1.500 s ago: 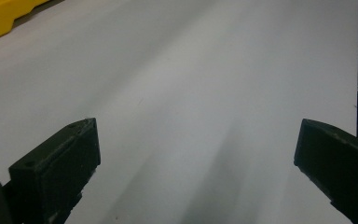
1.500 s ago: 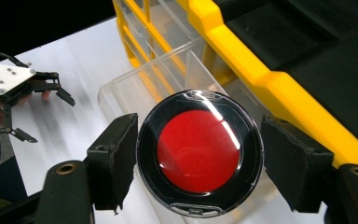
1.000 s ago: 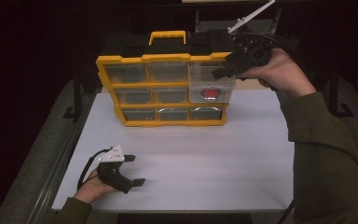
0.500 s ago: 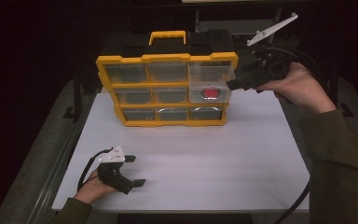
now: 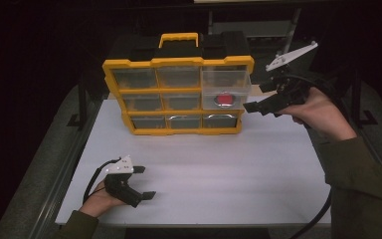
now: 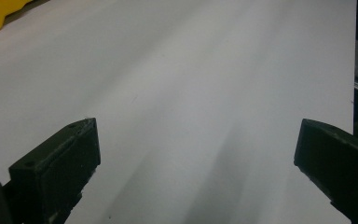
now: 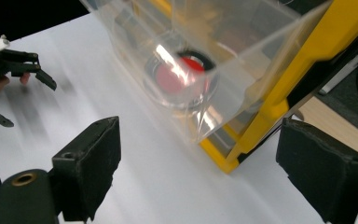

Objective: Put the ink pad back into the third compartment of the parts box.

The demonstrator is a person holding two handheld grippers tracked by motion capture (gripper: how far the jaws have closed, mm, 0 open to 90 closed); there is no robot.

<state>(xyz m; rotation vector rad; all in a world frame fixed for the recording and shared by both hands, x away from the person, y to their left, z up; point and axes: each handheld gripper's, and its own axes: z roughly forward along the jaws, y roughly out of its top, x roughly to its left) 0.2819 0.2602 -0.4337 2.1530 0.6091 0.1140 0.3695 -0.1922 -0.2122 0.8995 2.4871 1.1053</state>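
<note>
The right gripper (image 5: 260, 98), jaws apart and empty, had drawn back from the clear drawer (image 5: 225, 89) it left pulled out of the organiser (image 5: 179, 97) at the bench's far edge, red disc (image 5: 224, 99) exposed inside, while the left gripper (image 5: 143, 182) rested open near the front left corner.

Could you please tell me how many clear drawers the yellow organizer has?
9, in three rows of three on the organizer: eight sit flush, and the top right drawer, holding a red object, is pulled out.
</note>
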